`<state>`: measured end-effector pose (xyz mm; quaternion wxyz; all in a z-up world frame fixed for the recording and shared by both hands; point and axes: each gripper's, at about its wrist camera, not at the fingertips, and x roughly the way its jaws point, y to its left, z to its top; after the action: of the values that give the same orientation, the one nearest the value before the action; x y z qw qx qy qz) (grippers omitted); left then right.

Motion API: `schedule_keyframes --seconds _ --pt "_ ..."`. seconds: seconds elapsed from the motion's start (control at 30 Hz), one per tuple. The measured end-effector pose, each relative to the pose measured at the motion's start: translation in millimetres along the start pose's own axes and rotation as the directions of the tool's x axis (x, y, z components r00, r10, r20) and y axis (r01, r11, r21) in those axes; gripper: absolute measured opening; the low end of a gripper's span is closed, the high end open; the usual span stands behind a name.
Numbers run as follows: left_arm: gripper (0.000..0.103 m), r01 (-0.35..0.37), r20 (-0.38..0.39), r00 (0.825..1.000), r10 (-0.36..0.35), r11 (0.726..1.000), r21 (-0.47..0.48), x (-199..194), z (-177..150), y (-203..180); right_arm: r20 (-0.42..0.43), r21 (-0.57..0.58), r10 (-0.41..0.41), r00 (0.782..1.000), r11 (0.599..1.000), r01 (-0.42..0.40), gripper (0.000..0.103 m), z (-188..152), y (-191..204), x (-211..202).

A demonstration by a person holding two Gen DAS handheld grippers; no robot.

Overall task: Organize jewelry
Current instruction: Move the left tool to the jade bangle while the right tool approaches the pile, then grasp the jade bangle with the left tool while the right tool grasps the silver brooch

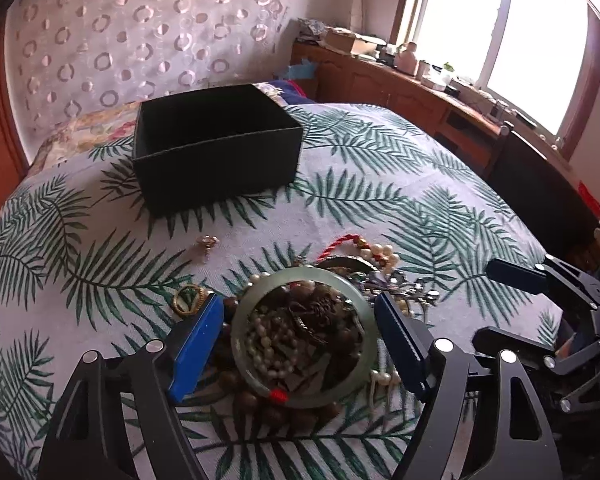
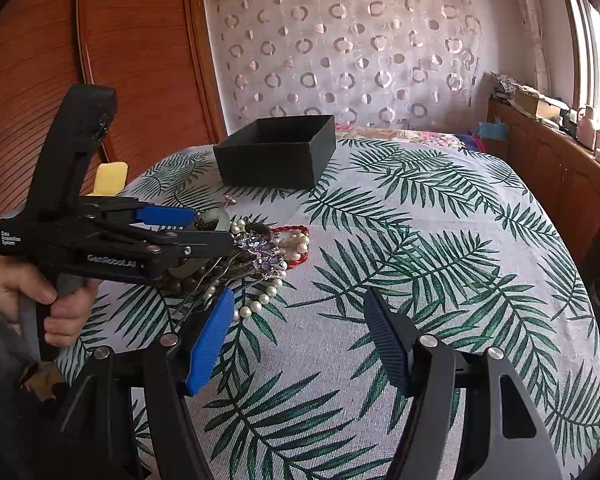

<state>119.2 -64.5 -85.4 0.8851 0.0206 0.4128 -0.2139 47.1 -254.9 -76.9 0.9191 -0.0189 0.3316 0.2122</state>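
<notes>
Two wide left gripper (image 1: 300, 332) jaws flank the green bangle (image 1: 304, 334) without touching; the right gripper (image 2: 298, 338), wide and empty, hangs farther right.

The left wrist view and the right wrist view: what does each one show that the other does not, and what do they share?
Only the left wrist view shows the whole jade bangle lying on the jewelry pile between the left gripper's blue pads, not yet pressed, plus a gold ring.

Only the right wrist view shows the hand holding the left gripper's handle, and the open right gripper over bare bedspread.

Both show the black box, the pearl strands, the red cord and the small earring.
</notes>
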Motion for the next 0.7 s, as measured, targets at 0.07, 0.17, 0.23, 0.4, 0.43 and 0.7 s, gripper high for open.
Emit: schedule_keyframes --seconds 0.07,0.17,0.23,0.4,0.43,0.7 --pt "0.075 -0.003 0.001 1.0 0.003 1.0 0.004 1 0 0 0.0 -0.001 0.0 1.0 1.0 0.0 0.07 0 0 0" --pt "0.075 -0.022 0.003 1.0 0.021 0.999 0.032 1 -3 -3 -0.002 -0.002 0.001 1.0 1.0 -0.001 0.07 0 0 1" --pt "0.074 -0.032 0.004 0.999 0.031 0.998 0.056 1 -5 -6 -0.004 -0.002 0.001 1.0 1.0 -0.001 0.07 0 1 1" --pt "0.068 -0.037 0.005 0.999 0.037 0.997 0.073 -3 -9 -7 -0.004 -0.006 0.001 1.0 1.0 -0.001 0.07 1 2 2" --pt "0.068 -0.036 0.005 0.999 0.035 0.997 0.07 -4 -9 -6 -0.004 -0.006 0.001 1.0 1.0 -0.001 0.07 1 2 2" --pt "0.068 -0.038 0.019 0.999 0.037 0.999 0.014 -15 -8 9 -0.008 -0.016 0.004 1.0 1.0 -0.004 0.07 4 4 5"
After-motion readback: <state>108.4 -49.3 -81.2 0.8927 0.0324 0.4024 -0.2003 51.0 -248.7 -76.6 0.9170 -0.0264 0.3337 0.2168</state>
